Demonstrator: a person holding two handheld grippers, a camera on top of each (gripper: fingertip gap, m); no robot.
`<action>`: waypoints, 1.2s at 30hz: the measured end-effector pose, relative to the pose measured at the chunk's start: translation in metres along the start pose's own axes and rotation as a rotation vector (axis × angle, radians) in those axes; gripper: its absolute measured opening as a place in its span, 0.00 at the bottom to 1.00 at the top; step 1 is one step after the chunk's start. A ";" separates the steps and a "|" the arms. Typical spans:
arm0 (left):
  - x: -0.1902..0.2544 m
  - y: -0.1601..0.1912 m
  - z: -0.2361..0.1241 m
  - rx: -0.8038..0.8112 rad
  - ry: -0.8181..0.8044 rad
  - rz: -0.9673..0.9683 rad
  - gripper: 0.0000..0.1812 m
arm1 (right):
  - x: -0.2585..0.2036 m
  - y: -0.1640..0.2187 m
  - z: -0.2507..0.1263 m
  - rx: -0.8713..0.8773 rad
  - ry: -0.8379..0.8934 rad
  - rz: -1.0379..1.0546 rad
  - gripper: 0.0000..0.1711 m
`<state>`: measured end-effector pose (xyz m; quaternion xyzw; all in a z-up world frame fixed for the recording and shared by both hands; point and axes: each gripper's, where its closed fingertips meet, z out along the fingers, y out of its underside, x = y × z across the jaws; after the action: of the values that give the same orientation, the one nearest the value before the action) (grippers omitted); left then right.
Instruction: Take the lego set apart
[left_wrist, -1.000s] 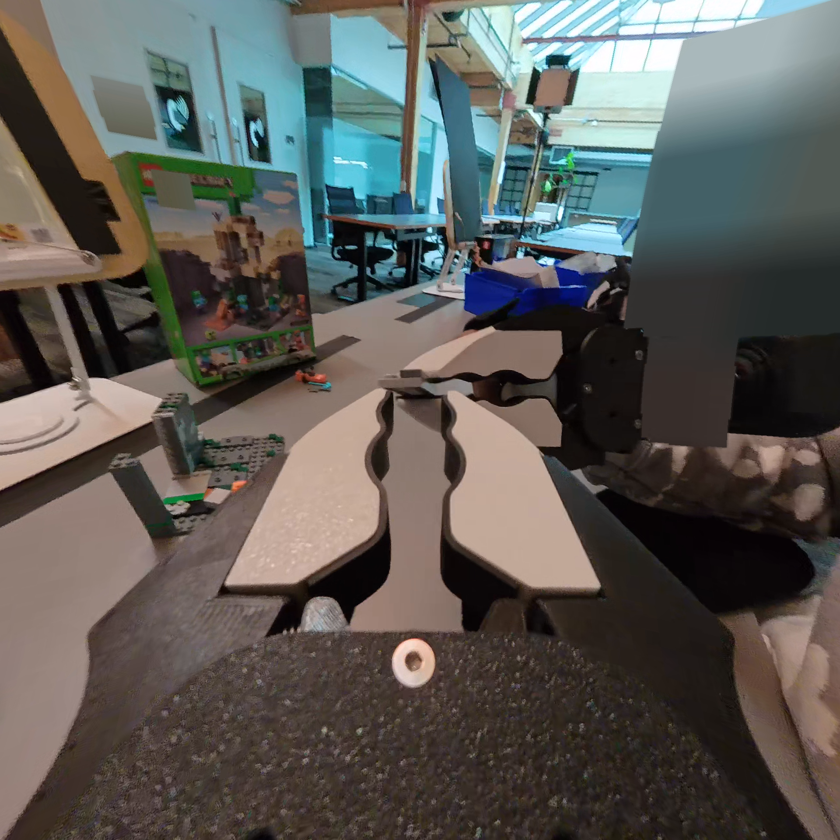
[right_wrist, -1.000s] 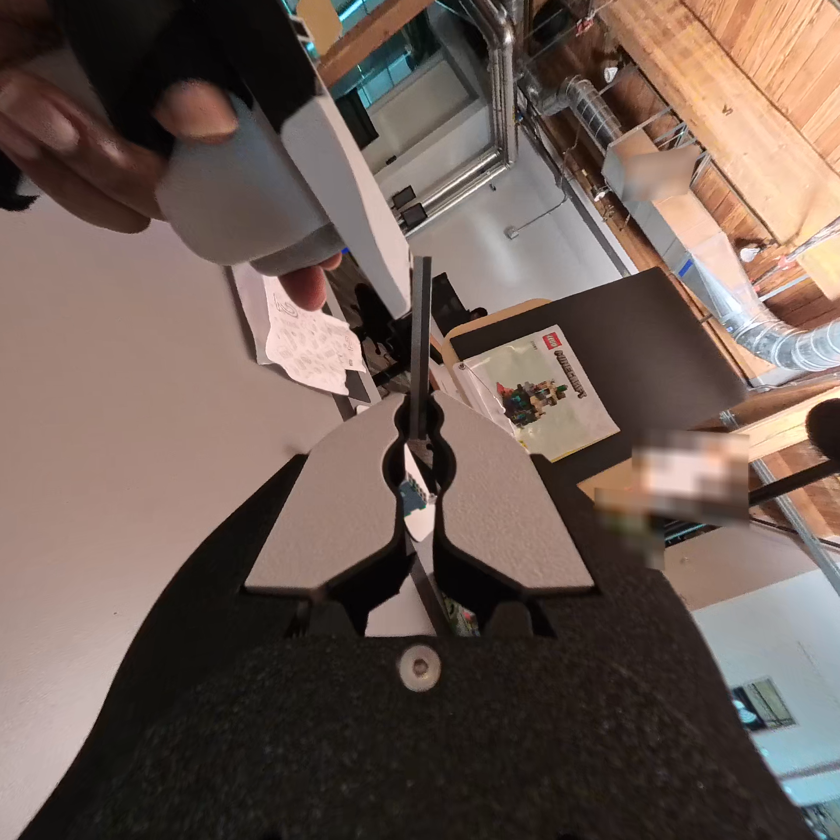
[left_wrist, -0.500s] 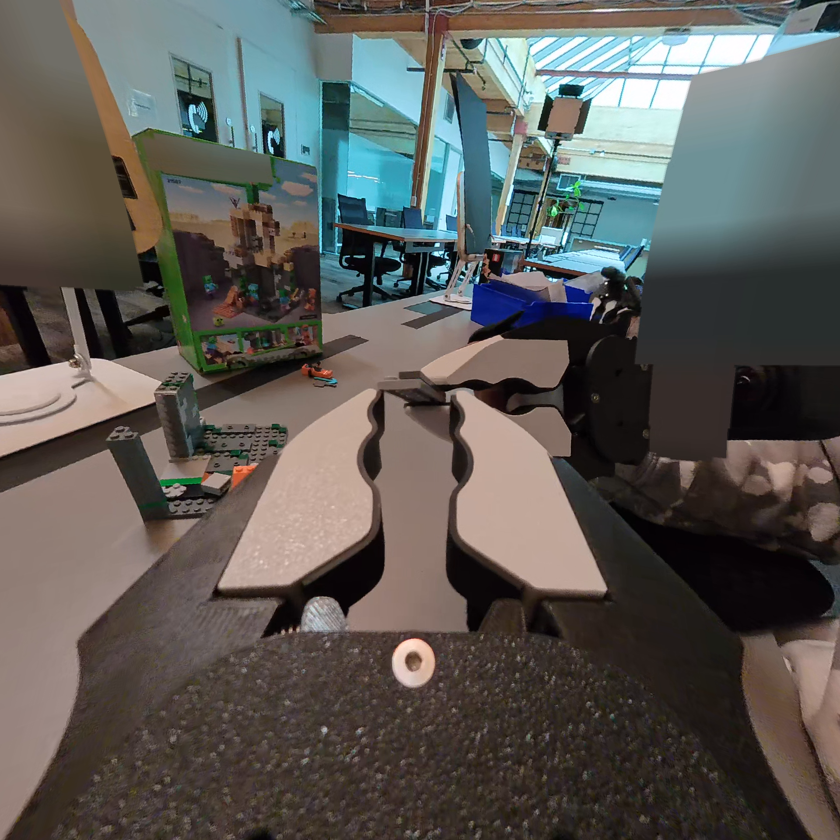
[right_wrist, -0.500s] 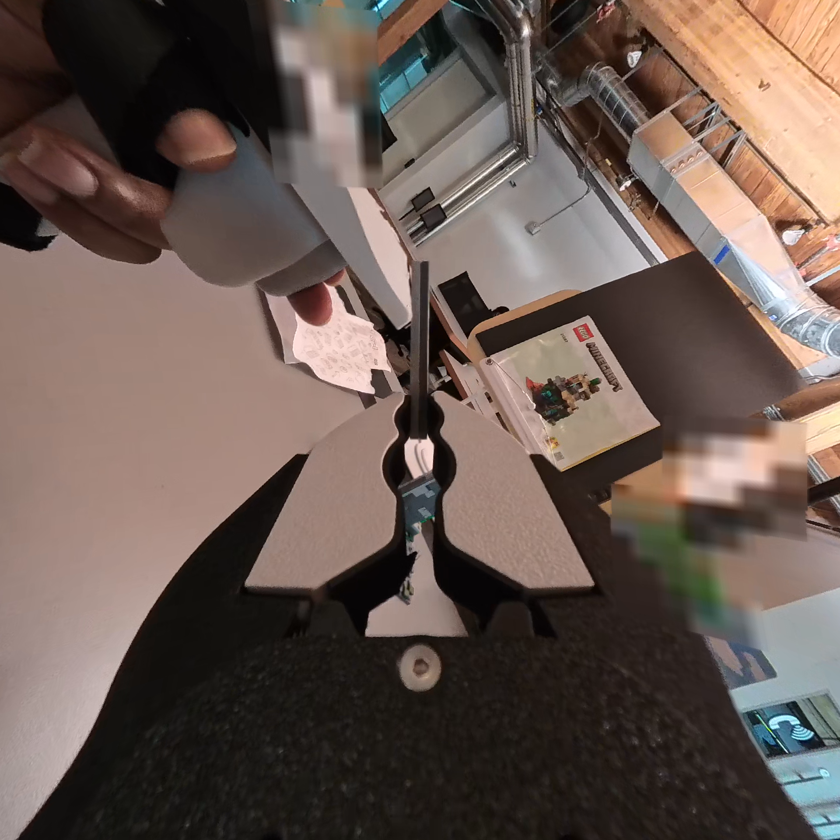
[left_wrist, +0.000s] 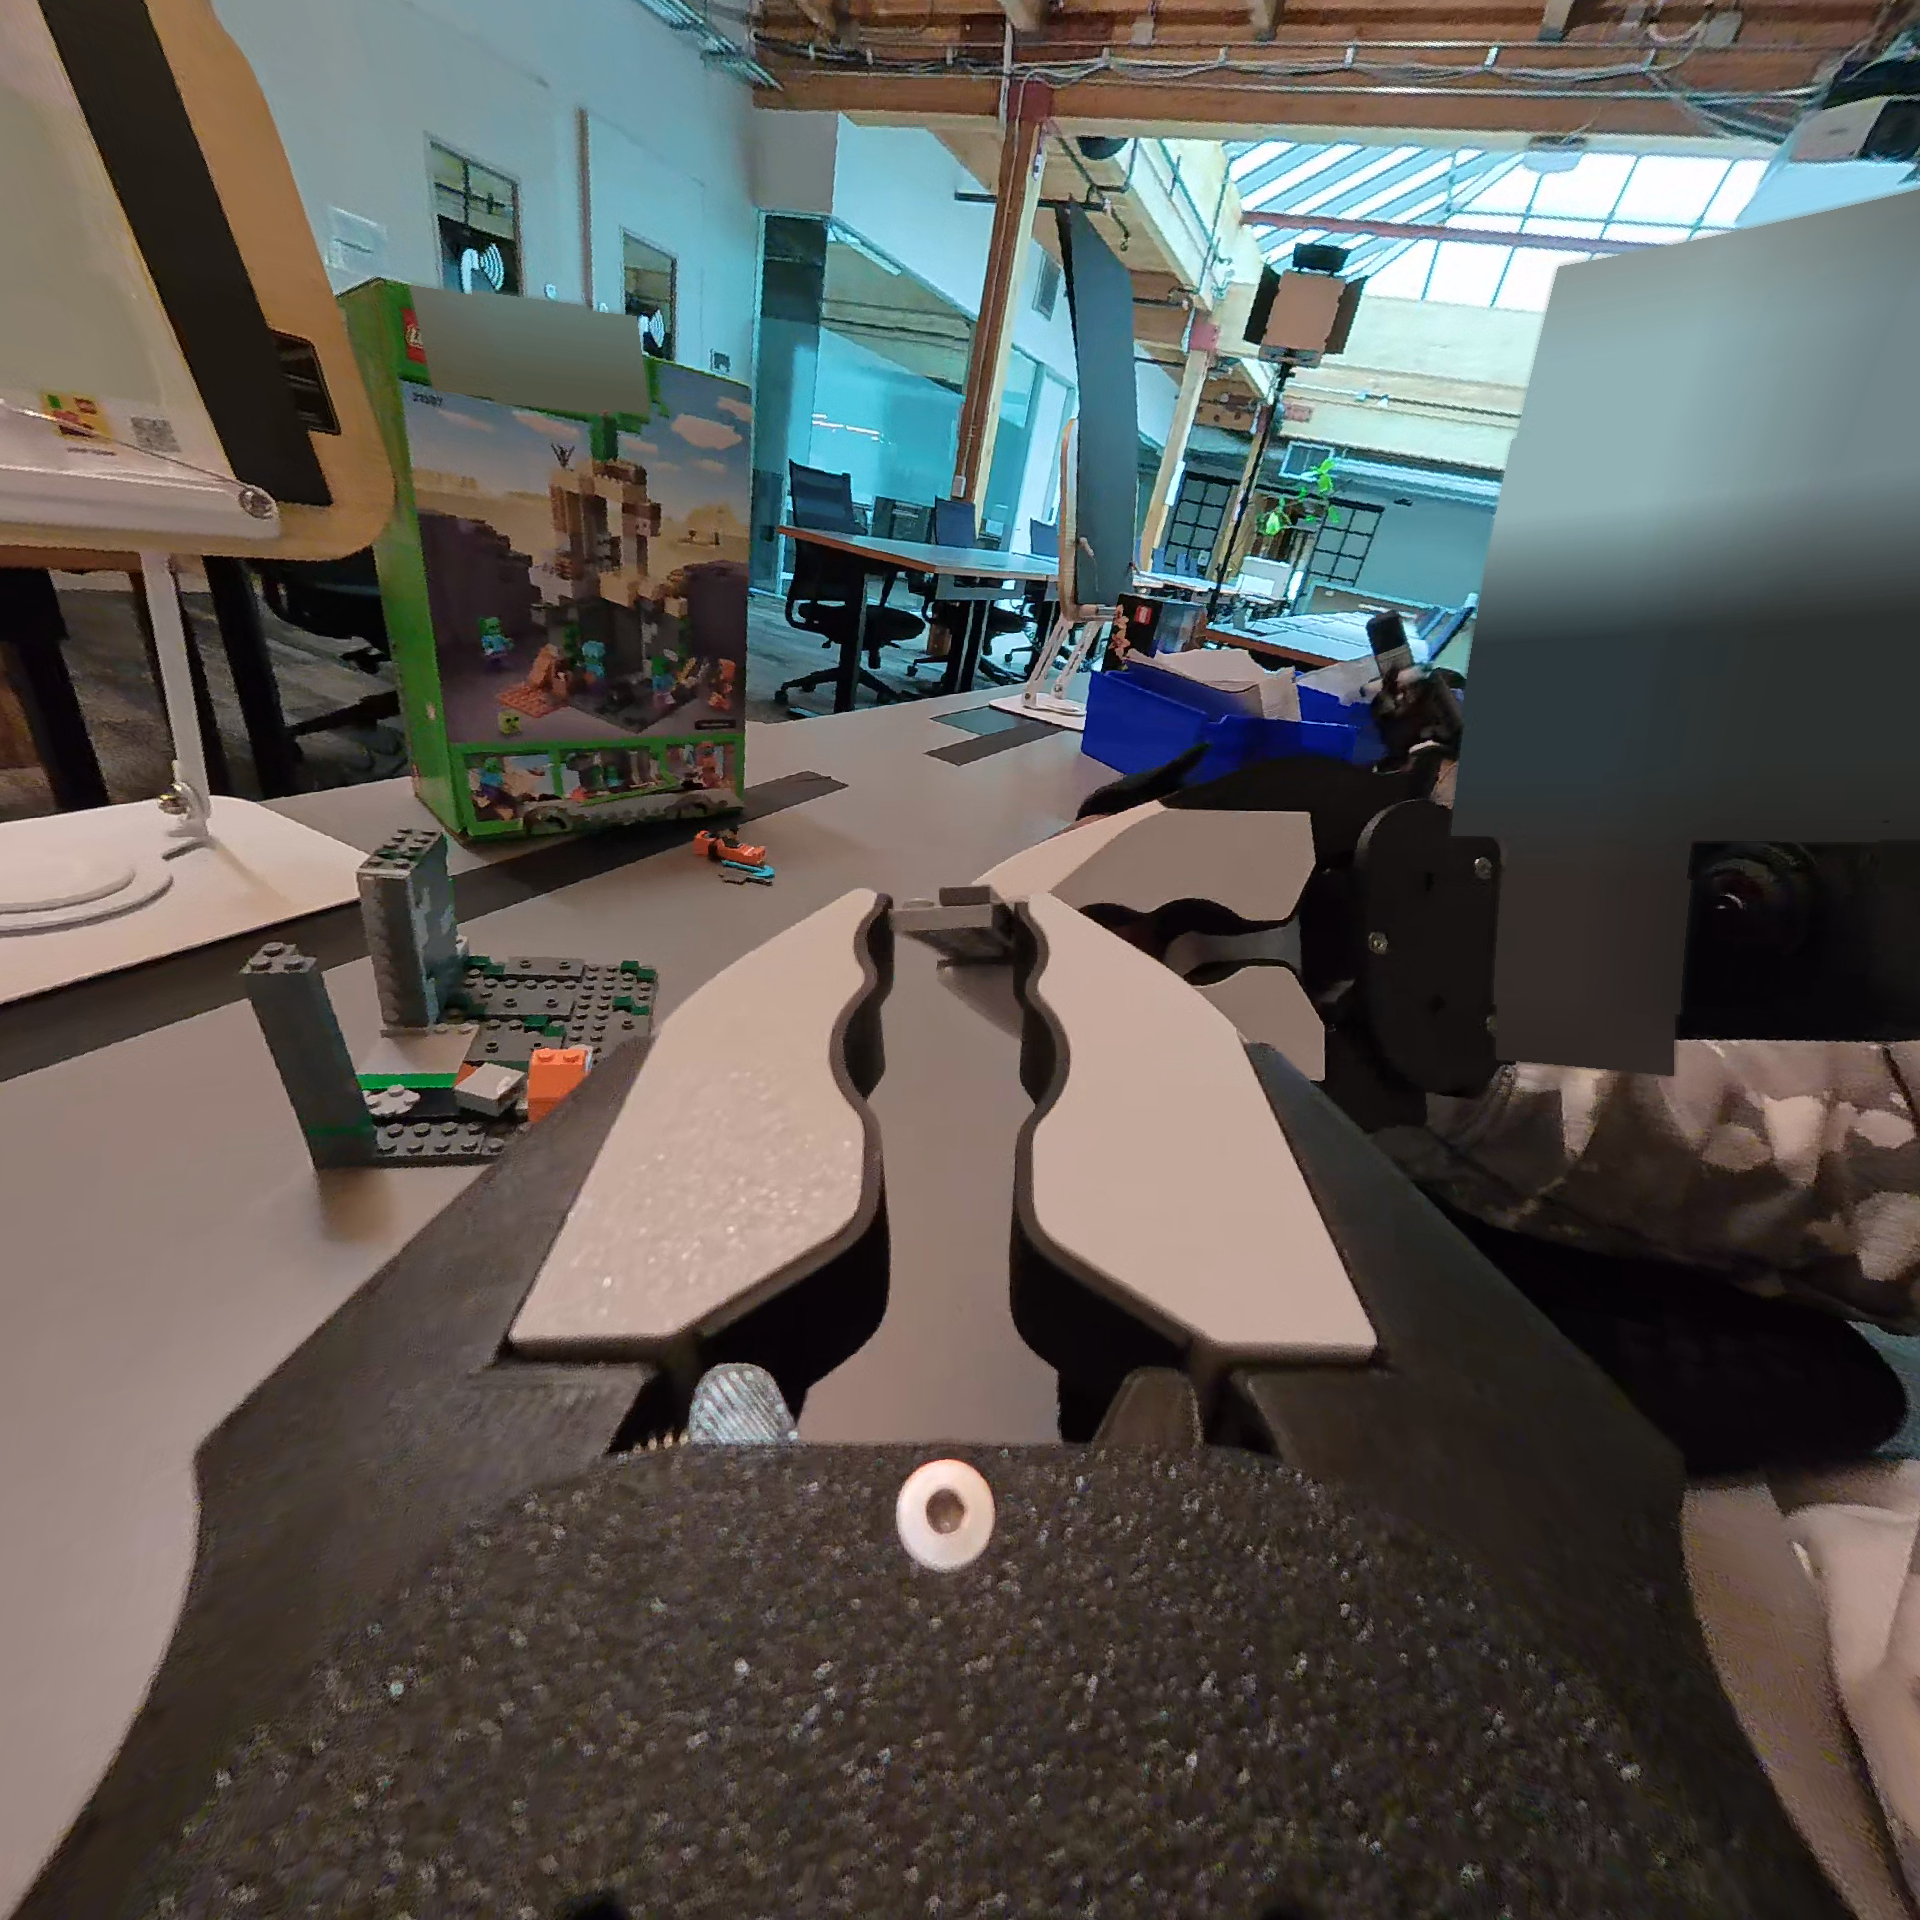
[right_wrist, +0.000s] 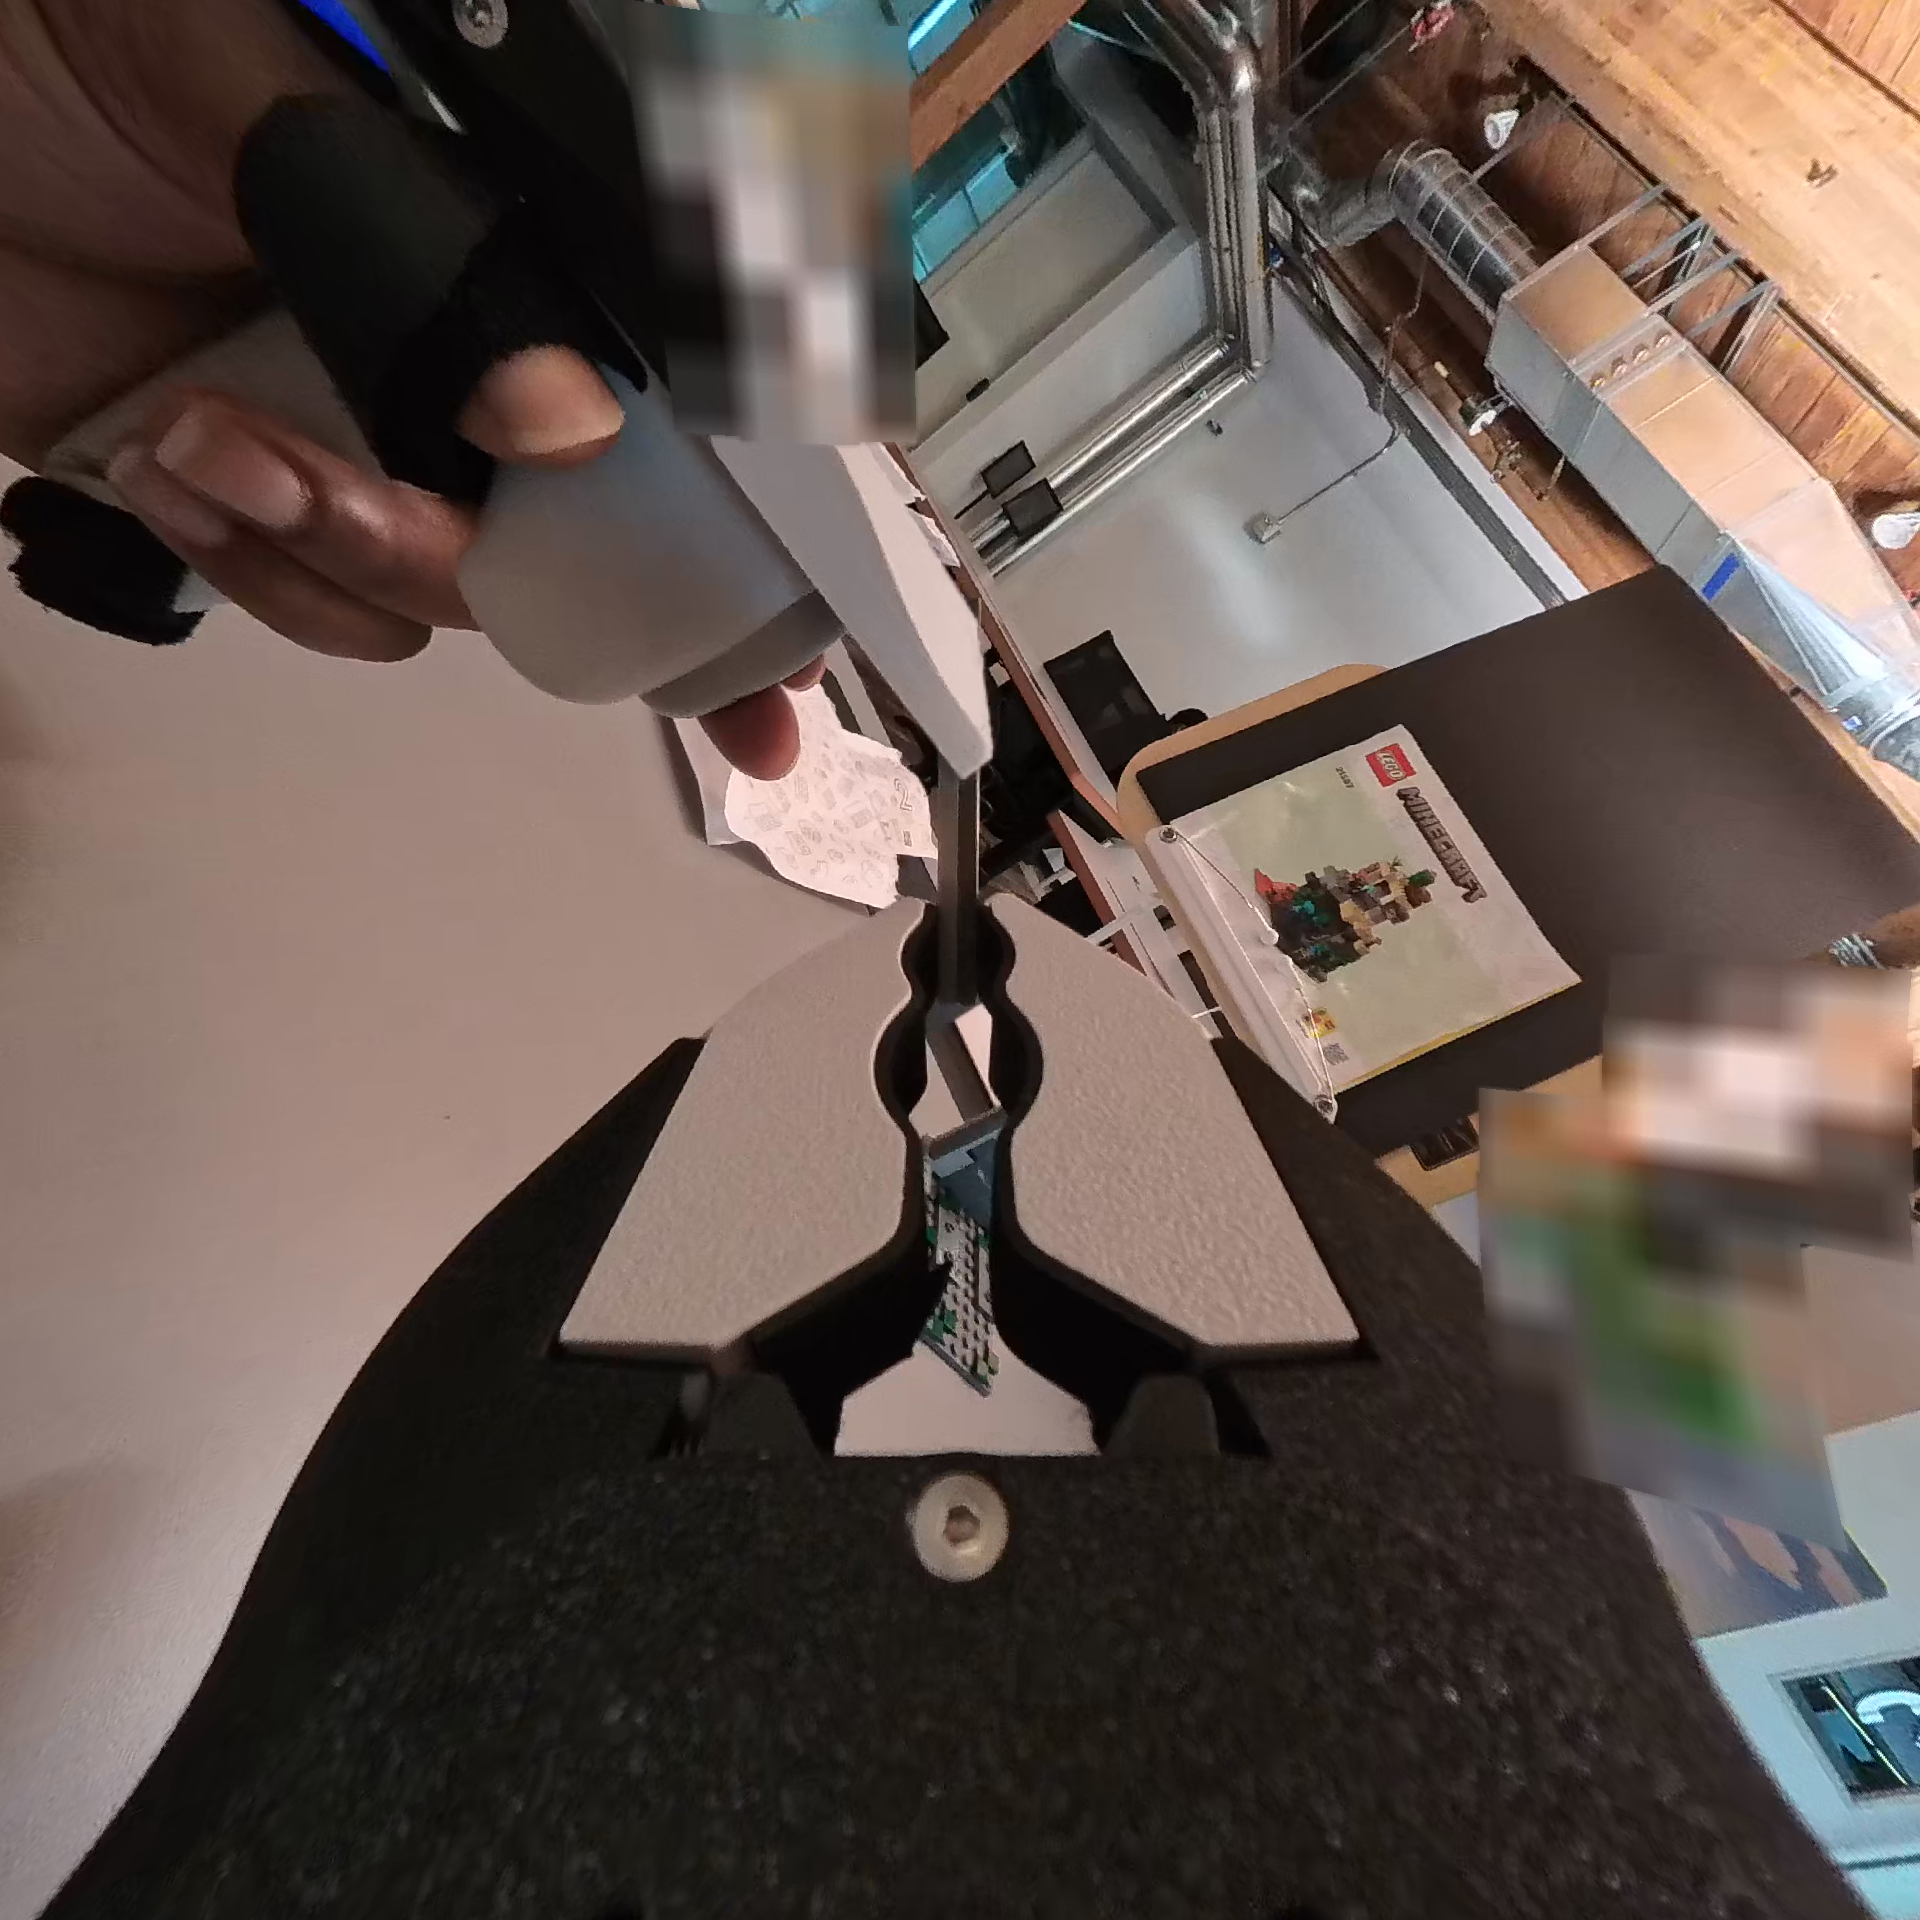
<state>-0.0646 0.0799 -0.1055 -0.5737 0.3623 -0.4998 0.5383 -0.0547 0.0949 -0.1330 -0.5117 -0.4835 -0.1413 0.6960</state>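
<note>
Since the earlier frames, both wrist views have tilted: the box stands more upright in the left view, and the booklet sits lower in the right view. Right gripper (right_wrist: 958, 935): fingers clamped on a thin dark grey plate (right_wrist: 954, 914), seen edge-on, its long axis running straight away from the camera between the fingertips. Left gripper (left_wrist: 954, 920): fingers set somewhat apart, tips flanking the same plate (left_wrist: 961, 925), which lies flat and crosswise between them; whether they press on it cannot be told. In the left view the right gripper (left_wrist: 1153, 862) enters from the right, and open grey worktop (left_wrist: 135, 1226) lies to the left. Remaining lego build (left_wrist: 457, 1039) rests there on its dark baseplate, with two grey pillars upright and an orange brick (left_wrist: 556, 1075) at its near edge. Behind it stands the green set box (left_wrist: 582, 613); small orange pieces (left_wrist: 738, 854) lie just in front. Blue bin (left_wrist: 1195, 717), farther right, holds crumpled paper. A booklet (right_wrist: 1351, 914) on a stand shows in the right view.
</note>
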 end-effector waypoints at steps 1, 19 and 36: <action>0.000 0.000 0.000 0.000 -0.003 0.010 0.12 | 0.000 0.000 0.000 0.001 0.001 0.002 0.03; 0.006 0.001 0.002 0.011 0.027 -0.002 0.13 | 0.005 -0.002 -0.004 0.013 0.002 0.034 0.04; 0.003 0.013 -0.001 -0.117 0.003 0.143 0.09 | -0.017 0.002 -0.008 0.010 -0.270 0.275 0.06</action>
<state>-0.0636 0.0743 -0.1176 -0.5761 0.4315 -0.4391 0.5377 -0.0575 0.0844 -0.1486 -0.5838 -0.4989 0.0274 0.6399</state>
